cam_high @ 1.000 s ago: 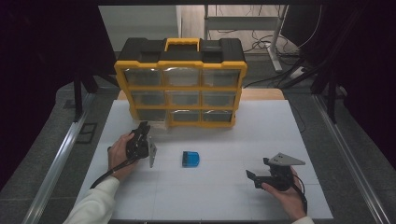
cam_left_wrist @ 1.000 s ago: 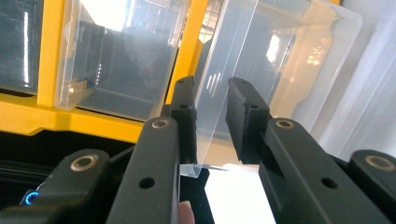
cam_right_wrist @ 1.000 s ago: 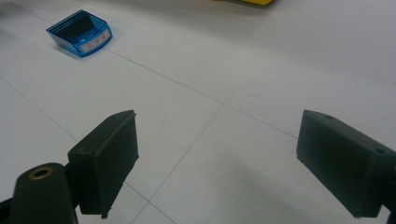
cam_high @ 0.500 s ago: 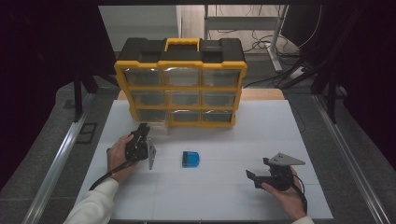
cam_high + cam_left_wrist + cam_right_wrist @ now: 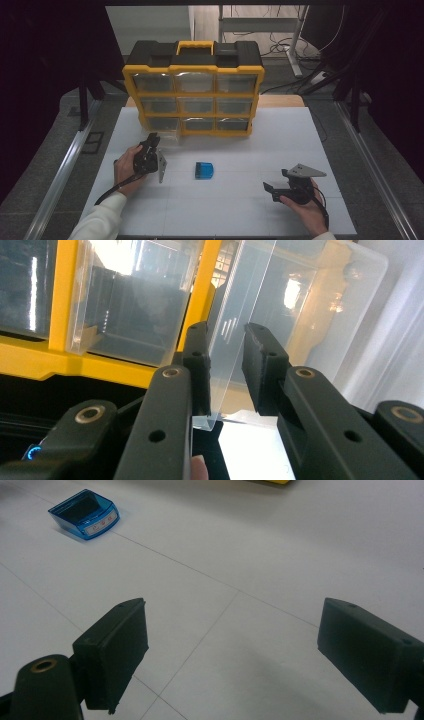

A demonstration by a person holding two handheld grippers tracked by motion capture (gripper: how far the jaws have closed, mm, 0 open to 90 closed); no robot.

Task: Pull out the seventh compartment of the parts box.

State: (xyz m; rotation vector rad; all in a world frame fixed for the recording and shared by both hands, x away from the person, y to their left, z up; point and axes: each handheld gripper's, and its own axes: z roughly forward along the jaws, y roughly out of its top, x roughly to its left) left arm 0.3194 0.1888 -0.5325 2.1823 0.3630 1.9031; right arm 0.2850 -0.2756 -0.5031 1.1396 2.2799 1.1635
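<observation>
We have the left gripper (image 5: 151, 141) at the bottom-left corner of the yellow organizer (image 5: 194, 90), and its jaws sit either side of the clear drawer (image 5: 280, 305), which is pulled partway out of its bay. One pad (image 5: 200, 360) lies against the front wall; the other stands just off it, so we cannot tell whether it is truly clamped. We judge that drawer light, stiff, thin-walled and slick, best gripped on the front lip and drawn straight so it does not jam or slip. The right gripper (image 5: 272, 190) rests low on the white table (image 5: 320, 145) with its fingers (image 5: 115, 650) wide apart, holding nothing. The small blue case (image 5: 204, 170) lies between the two hands, well clear of both
</observation>
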